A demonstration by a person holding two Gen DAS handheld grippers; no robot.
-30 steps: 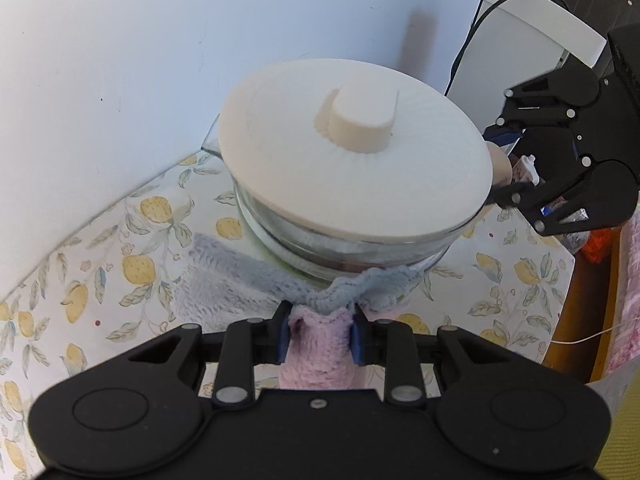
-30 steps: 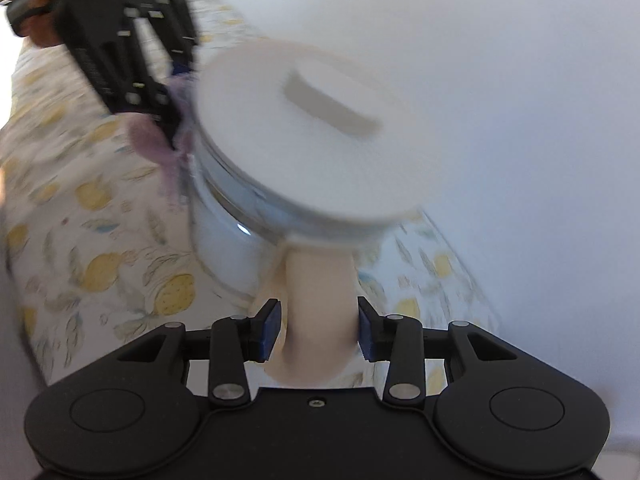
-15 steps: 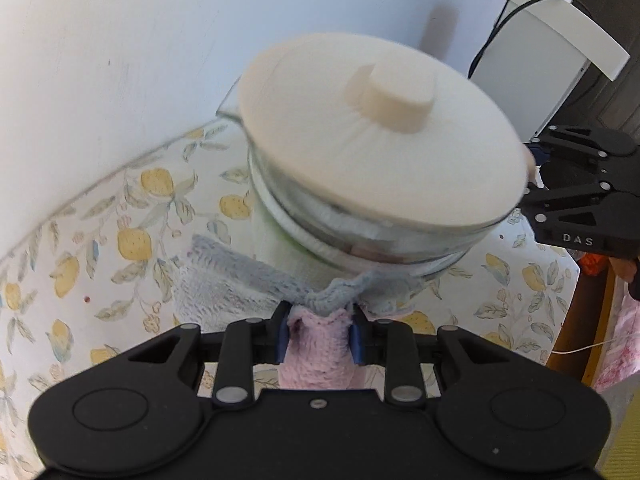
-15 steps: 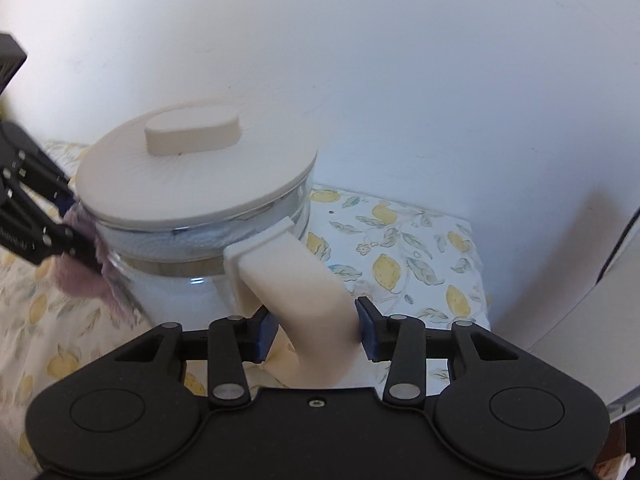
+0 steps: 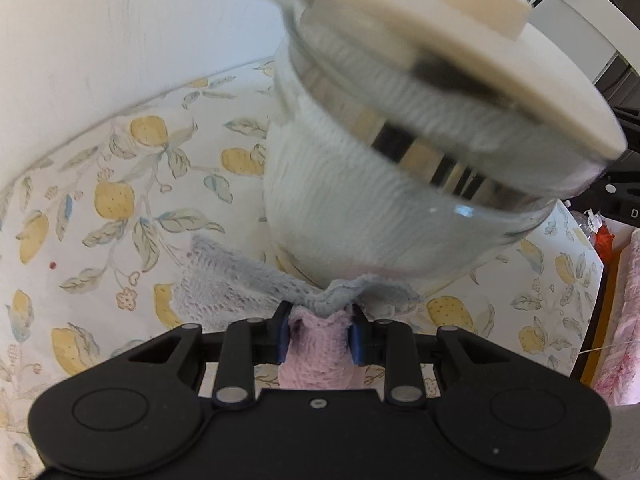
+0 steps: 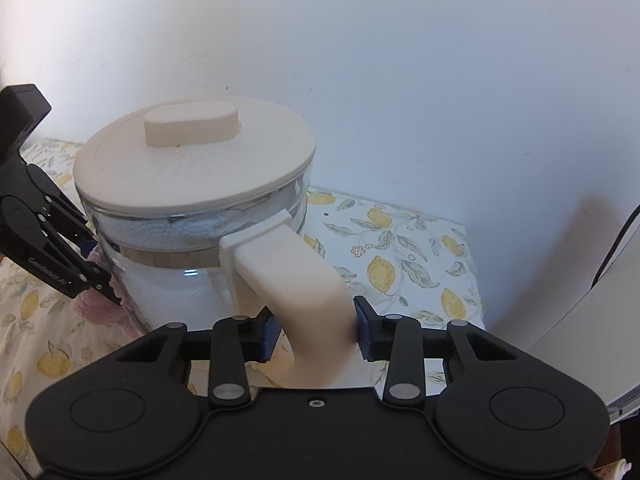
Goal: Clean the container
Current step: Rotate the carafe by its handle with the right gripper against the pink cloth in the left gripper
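Left wrist view: the left gripper (image 5: 319,334) pinches a pink-and-grey cloth (image 5: 256,286) between narrow fingers. The glass container (image 5: 384,200), lidded, sits tilted just beyond the fingertips, touching the cloth, on the lemon-print tablecloth (image 5: 120,200).

Right wrist view: the right gripper (image 6: 316,334) has just been closing; its fingers clamp the container's cream handle (image 6: 296,280). The container body lies ahead-left of the fingers.

Both pictures are bright with soft daylight. The left wrist view shows the glass jug (image 5: 360,184) smeared with blur. The right wrist view is sharp, though the wall (image 6: 400,60) glows white. Edges bend round, and corners go dark.
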